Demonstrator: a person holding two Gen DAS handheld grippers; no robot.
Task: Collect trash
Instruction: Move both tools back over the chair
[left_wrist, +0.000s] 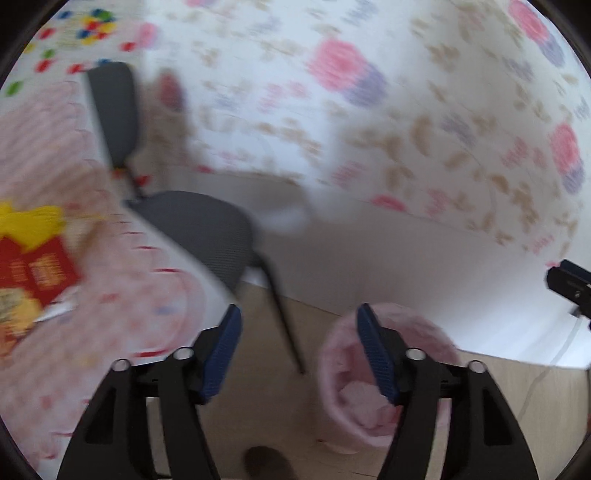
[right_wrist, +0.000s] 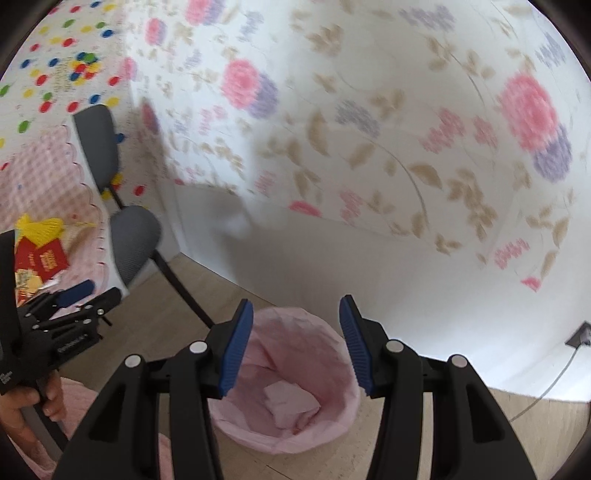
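Note:
A pink-lined trash bin (right_wrist: 295, 391) stands on the wooden floor by the wall, with crumpled pink paper (right_wrist: 291, 402) inside. My right gripper (right_wrist: 297, 339) is open and empty, held above the bin's mouth. My left gripper (left_wrist: 297, 349) is open and empty, to the left of the bin (left_wrist: 351, 398); it also shows in the right wrist view (right_wrist: 79, 291). Red and yellow wrappers (left_wrist: 29, 266) lie on the pink checked tablecloth (left_wrist: 122, 295) at the left; they also show in the right wrist view (right_wrist: 38, 247).
A grey chair (left_wrist: 199, 221) stands between the table and the floral wall (left_wrist: 369, 110). A cable (right_wrist: 546, 391) runs from a wall socket (right_wrist: 580, 334) at the right. A dark object (left_wrist: 266, 458) lies on the floor near the bin.

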